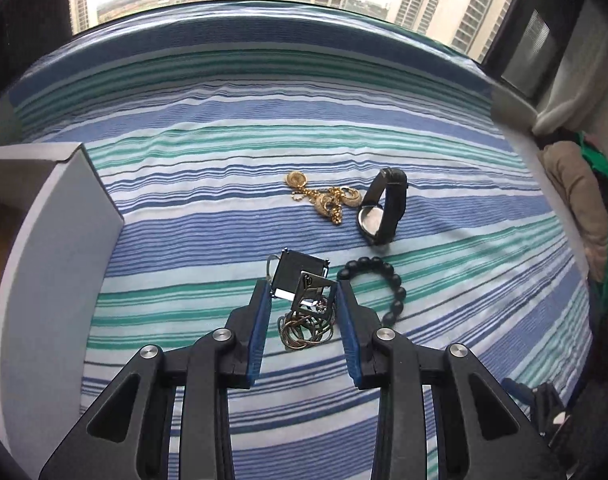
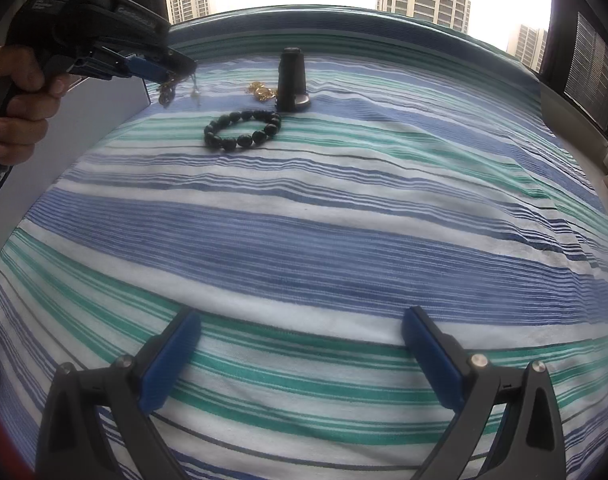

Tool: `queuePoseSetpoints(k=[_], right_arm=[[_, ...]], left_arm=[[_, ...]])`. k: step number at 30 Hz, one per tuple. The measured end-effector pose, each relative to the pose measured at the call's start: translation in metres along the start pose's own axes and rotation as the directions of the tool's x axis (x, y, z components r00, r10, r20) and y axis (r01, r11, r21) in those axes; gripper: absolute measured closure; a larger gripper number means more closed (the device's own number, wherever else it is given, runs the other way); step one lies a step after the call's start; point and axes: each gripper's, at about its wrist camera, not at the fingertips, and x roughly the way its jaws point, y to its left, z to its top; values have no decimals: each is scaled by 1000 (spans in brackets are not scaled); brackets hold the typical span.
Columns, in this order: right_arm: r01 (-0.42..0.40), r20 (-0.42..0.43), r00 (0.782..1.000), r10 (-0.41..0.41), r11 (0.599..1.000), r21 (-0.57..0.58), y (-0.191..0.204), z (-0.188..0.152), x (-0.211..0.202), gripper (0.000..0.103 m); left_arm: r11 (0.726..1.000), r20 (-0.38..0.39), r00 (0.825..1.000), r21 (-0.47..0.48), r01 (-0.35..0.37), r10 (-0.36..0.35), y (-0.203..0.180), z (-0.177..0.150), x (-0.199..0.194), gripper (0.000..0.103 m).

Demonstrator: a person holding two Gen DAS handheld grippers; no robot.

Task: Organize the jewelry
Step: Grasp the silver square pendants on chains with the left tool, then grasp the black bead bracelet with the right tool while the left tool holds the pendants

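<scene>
My left gripper is shut on a tangle of chains with a dark square pendant and holds it above the striped bedspread; from the right wrist view the left gripper has the chains dangling beside the white box. A gold jewelry pile, a black watch and a black bead bracelet lie on the bedspread. They also show in the right wrist view: gold pile, watch, bracelet. My right gripper is open and empty over the bedspread, well short of the bracelet.
A white open box stands at the left of the bed. A window with tower blocks lies beyond the far edge. Brown and green clothing sits at the right.
</scene>
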Motion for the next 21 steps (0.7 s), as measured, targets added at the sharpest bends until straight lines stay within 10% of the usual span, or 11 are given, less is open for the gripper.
queuePoseSetpoints(k=[21], right_arm=[[0, -1, 1000, 0, 1000, -2, -1, 0, 0, 0]], left_arm=[[997, 65, 996, -49, 59, -56, 25, -84, -111, 71]])
